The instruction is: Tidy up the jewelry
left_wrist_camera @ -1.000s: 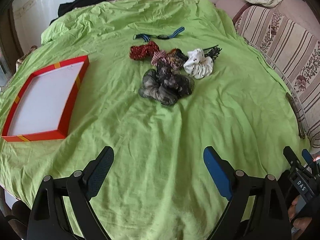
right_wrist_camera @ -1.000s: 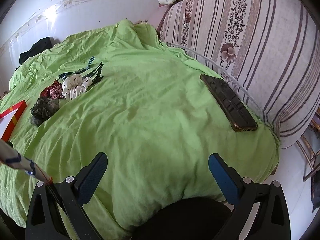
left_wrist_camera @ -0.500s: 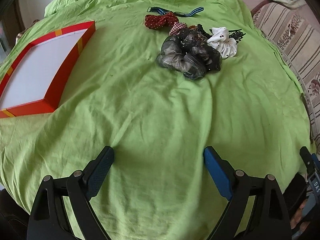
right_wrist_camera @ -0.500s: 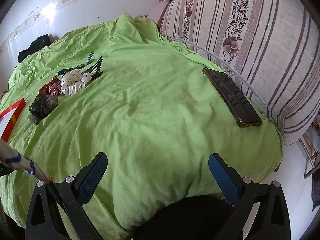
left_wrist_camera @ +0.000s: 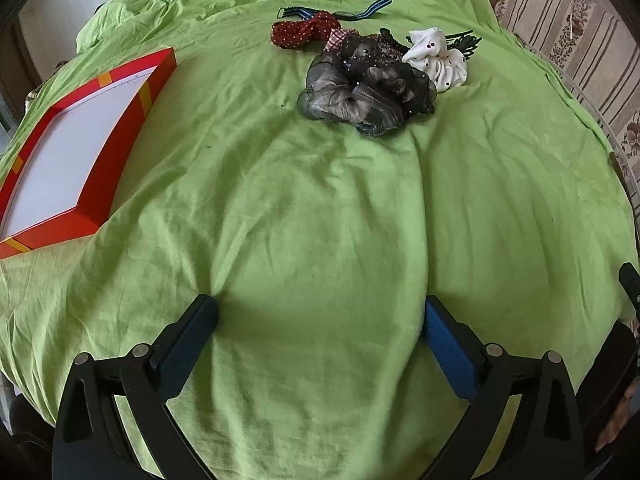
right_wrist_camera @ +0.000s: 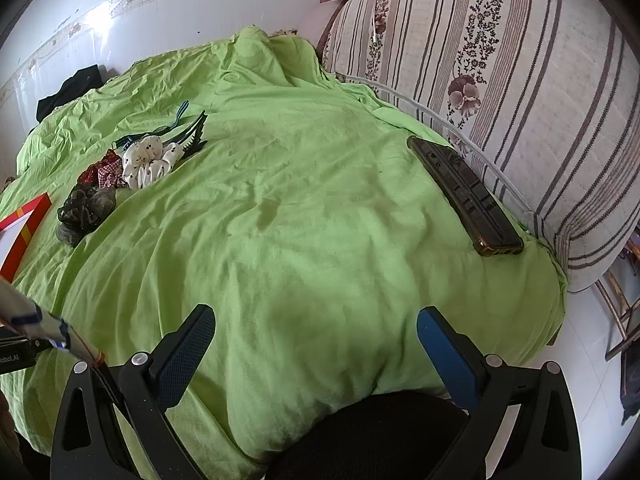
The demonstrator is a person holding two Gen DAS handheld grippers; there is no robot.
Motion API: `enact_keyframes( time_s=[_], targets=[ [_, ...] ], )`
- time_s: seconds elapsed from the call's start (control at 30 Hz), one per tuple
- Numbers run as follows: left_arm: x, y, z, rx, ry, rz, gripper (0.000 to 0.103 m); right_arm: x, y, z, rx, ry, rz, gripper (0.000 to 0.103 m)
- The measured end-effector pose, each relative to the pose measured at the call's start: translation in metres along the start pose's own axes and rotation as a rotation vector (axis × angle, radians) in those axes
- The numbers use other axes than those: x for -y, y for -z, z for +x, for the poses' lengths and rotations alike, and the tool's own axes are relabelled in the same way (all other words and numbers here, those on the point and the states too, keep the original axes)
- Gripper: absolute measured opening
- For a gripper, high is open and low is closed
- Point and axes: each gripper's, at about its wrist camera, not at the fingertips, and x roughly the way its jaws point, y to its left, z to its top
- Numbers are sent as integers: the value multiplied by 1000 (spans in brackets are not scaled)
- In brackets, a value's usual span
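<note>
1. The grey organza scrunchie [left_wrist_camera: 352, 96] looks light, soft and springy; it should crush under a pinch, so a bite across one puffy fold of its ring would likely hold better than trying to span the whole thing
2. It is sheer, dark grey with tiny beads, ruffled into a loose ring, and lies at the near edge of a small heap on the green bedsheet [left_wrist_camera: 320, 220]
3. Touching it are a white spotted scrunchie [left_wrist_camera: 438, 60] and a checked one; a red dotted scrunchie [left_wrist_camera: 304, 32], a striped band and a dark claw clip [right_wrist_camera: 192, 136] lie just behind
4. The red box [left_wrist_camera: 72, 152], open with a white floor, sits well apart to the left of the heap, probably where the pieces go
5. The left gripper [left_wrist_camera: 320, 316] is spreading its jaws wide with nothing between them, low over bare sheet short of the heap
6. The right gripper [right_wrist_camera: 316, 320] is spread and empty, away from the heap, near a dark phone [right_wrist_camera: 464, 196]
</note>
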Motion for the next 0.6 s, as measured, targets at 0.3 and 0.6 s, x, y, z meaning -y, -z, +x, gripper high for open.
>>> enact_keyframes(
  time_s=[0.3, 0.6],
  targets=[
    [-5, -2, -9, 9, 52, -19, 101, -1, 0, 0, 2, 5, -16, 103],
    [-18, -21, -57, 159, 39, -52, 101, -3, 0, 0, 2, 14, -24, 103]
  ],
)
